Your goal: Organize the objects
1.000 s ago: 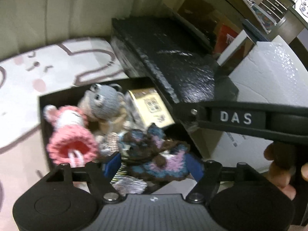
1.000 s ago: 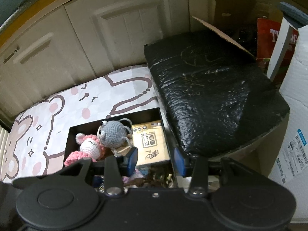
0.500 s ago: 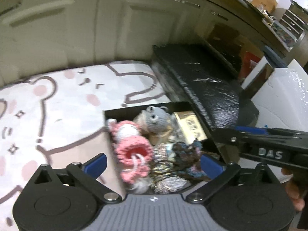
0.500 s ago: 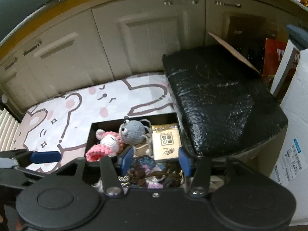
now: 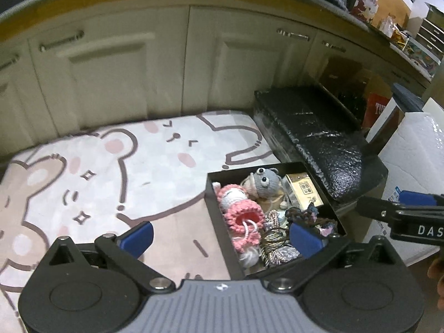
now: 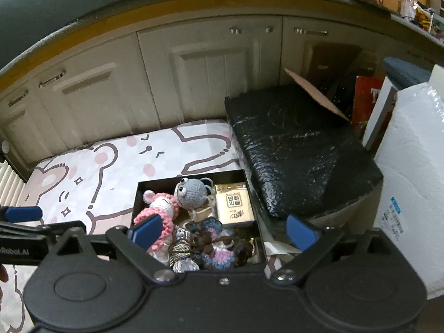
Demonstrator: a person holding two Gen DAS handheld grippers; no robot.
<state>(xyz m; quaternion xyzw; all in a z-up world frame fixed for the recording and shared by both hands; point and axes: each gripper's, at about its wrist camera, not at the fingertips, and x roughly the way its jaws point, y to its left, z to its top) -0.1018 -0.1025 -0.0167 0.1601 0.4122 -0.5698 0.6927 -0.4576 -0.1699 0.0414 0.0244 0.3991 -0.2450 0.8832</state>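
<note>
The left claw [image 5: 220, 234] hangs released, its blue pads spread wide with nothing between them; its right pad sits over the near end of the black box [image 5: 212, 194], its left pad over the bear-print mat [image 5: 133, 172]. The right claw [image 6: 223, 229] is likewise released and empty, straddling the near part of the same box. Just ahead of both claws, inside the box, lies a tangle of cords [image 6: 180, 245] and a brown, blue and pink crochet piece [image 6: 213, 234]. Beyond these, toward the left wall, lies a pink crochet doll [image 5: 238, 202]; a grey crochet mouse [image 5: 265, 181] sits at the far end, with a tan carton [image 5: 304, 190] beside it on the right. Right of the box, touching or just beside it, is a black wrapped block [image 6: 299, 149]. Farthest off stand cream cabinet doors [image 5: 116, 66].
</note>
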